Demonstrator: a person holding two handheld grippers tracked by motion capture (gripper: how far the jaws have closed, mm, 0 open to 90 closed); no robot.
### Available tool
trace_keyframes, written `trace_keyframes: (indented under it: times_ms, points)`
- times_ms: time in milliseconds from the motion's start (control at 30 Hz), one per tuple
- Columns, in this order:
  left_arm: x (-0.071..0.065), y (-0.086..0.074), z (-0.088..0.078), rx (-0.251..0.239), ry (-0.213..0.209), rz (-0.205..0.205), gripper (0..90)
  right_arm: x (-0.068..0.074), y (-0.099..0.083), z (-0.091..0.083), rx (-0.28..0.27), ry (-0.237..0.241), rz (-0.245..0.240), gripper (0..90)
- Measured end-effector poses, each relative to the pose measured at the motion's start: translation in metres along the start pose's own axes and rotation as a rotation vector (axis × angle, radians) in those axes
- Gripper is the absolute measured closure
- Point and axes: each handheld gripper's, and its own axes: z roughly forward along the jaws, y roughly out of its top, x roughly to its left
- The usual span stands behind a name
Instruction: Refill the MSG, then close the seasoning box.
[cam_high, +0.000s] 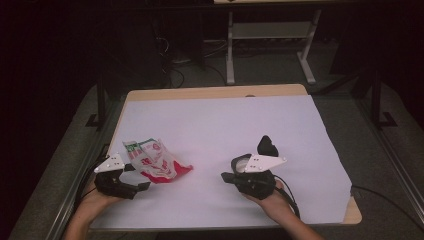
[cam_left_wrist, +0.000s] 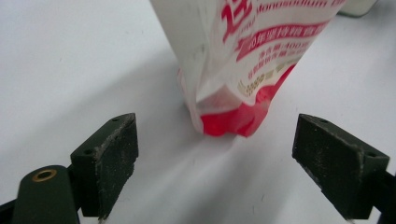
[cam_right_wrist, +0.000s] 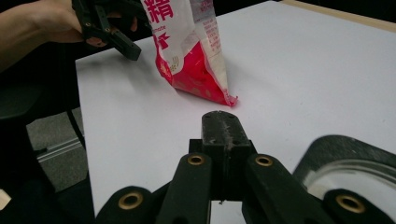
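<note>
left gripper (cam_left_wrist: 215, 154) open, packet (cam_left_wrist: 243, 65) (upright) ahead

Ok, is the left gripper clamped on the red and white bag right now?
No: in the left gripper view the left gripper has its jaws wide apart, and the bag lies beyond them, untouched.

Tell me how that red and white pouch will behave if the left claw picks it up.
The pouch is probably floppy: its film is creased and its red bottom edge buckles against the table. The glossy plastic may slip between the pads. It looks partly filled, so the contents would likely sag to the low end once lifted, and a grip near the top seam seems safer.
</note>
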Motion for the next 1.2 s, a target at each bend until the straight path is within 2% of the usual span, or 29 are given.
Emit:
trace_keyframes:
  times_ms: [267,400,767,1000,1133,1200]
  points:
    - [-0.003,-0.004,0.001,-0.005,0.014,-0.007,14.1,-0.007,-0.006,-0.024,-0.015,0.002,0.021,90.0]
    - [-0.003,-0.006,0.002,-0.003,0.013,-0.004,14.1,-0.012,-0.011,-0.037,-0.015,-0.013,0.015,90.0]
    - [-0.002,-0.007,0.003,-0.007,0.012,-0.024,14.4,-0.023,-0.032,-0.074,-0.017,-0.045,0.053,90.0]
    - [-0.001,-0.007,0.002,-0.012,0.013,-0.024,14.3,-0.033,-0.043,-0.092,-0.013,-0.097,0.056,90.0]
    - [0.000,-0.007,0.002,-0.007,0.014,-0.025,14.3,-0.040,-0.044,-0.099,-0.025,-0.108,0.055,90.0]
    - [0.000,-0.008,0.002,-0.009,0.015,-0.033,14.3,-0.049,-0.047,-0.106,-0.027,-0.135,0.070,90.0]
